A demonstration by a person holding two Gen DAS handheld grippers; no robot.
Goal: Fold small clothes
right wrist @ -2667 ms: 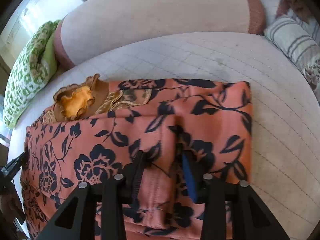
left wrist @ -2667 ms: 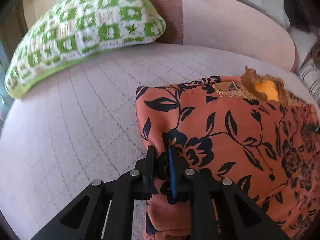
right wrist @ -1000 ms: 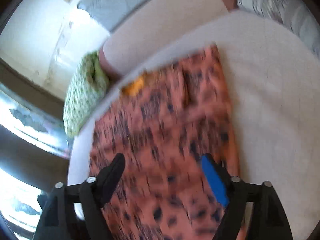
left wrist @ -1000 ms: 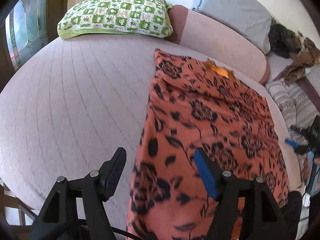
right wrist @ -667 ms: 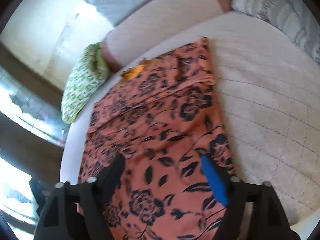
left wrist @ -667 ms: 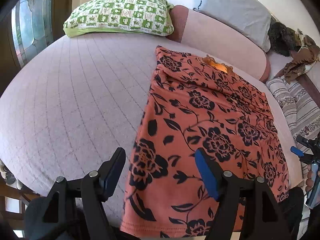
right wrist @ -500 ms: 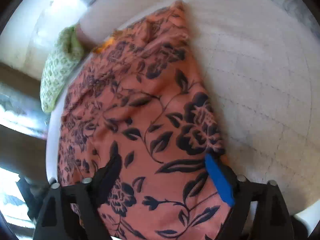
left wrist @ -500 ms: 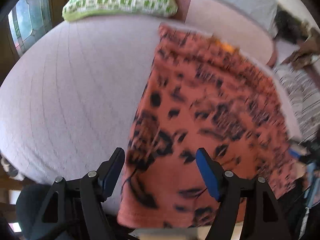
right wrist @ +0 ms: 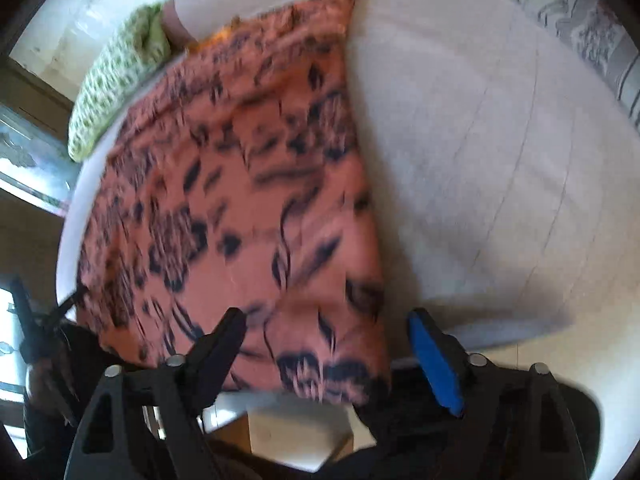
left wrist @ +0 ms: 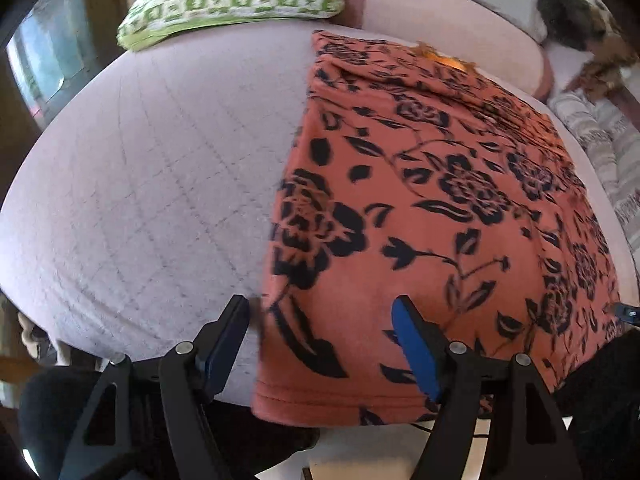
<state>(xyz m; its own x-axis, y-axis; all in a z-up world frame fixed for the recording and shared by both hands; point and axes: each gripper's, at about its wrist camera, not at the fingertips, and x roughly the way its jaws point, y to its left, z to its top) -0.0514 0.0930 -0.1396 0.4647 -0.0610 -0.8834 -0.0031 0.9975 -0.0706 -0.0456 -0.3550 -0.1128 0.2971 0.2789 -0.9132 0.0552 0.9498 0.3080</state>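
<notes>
Jaws on both grippers are standing apart and gripping nothing. Those of the left gripper point(left wrist: 320, 320) are straddling the near left corner of the orange floral garment point(left wrist: 432, 200), with the cloth's side edge running up between them toward 12 o'clock; those of the right gripper point(right wrist: 328, 332) have just been closing a little and are bracketing the garment's near right corner point(right wrist: 240, 200), the blue pad point(right wrist: 436, 364) sitting just off the cloth at 3 o'clock. The garment is lying flat and lengthwise on the pale quilted bed point(left wrist: 140, 184), its hem hanging slightly over the near edge at 6 o'clock and a yellow patch point(left wrist: 448, 58) showing at its far end. Beyond it at 11 o'clock a green checked pillow point(left wrist: 232, 0) is resting against a pink bolster point(left wrist: 440, 20). At 3 o'clock in the left wrist view a striped cushion point(left wrist: 600, 144) is lying beside the bed. The right wrist view is blurred.
</notes>
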